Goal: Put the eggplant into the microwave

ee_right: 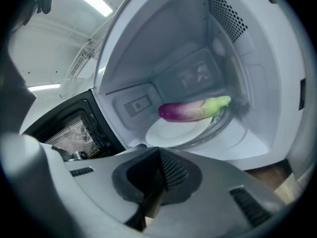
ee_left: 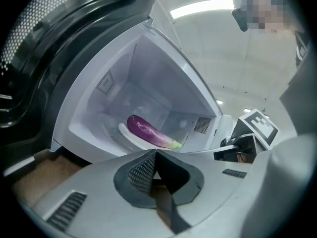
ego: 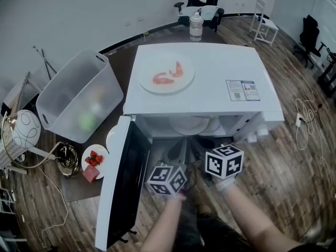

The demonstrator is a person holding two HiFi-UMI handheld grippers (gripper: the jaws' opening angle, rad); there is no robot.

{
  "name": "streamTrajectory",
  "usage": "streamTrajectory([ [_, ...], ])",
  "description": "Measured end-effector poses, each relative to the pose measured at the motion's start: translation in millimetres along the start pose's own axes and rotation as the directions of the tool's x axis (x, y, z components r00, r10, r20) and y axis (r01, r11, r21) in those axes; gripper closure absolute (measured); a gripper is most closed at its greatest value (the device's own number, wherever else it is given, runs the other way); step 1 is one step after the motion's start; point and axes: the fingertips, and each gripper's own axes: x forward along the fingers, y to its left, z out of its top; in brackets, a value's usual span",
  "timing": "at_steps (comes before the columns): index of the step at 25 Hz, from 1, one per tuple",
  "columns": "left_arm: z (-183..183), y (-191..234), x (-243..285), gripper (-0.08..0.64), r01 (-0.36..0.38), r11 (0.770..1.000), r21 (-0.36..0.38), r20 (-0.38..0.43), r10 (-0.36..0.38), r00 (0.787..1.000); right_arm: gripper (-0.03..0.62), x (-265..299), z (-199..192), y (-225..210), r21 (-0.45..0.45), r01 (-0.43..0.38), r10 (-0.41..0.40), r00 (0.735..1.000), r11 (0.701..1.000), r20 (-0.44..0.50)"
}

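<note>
1. Eggplant (ee_right: 193, 109) lies on the white plate (ee_right: 171, 132) inside the microwave (ego: 220, 67); the door (ego: 123, 182) stands open.
2. Left tongs (ee_left: 156, 153): jaws together, nothing between them, positioned before the cavity opening.
3. Right tongs (ee_right: 159, 152): jaws together, empty, apart from the eggplant.

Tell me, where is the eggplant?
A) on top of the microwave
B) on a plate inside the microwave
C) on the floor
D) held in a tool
B: both gripper views show the eggplant lying on the white plate inside the open microwave.
</note>
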Motion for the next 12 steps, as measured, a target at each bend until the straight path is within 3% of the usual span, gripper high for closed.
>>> streamTrajectory([
  [12,8.5,1.1,13.5,0.563,0.017,1.000,0.000,-0.006,-0.017,1.000,0.589,7.7,4.4,-5.2,0.032,0.013,-0.013,1.000,0.999,0.013],
])
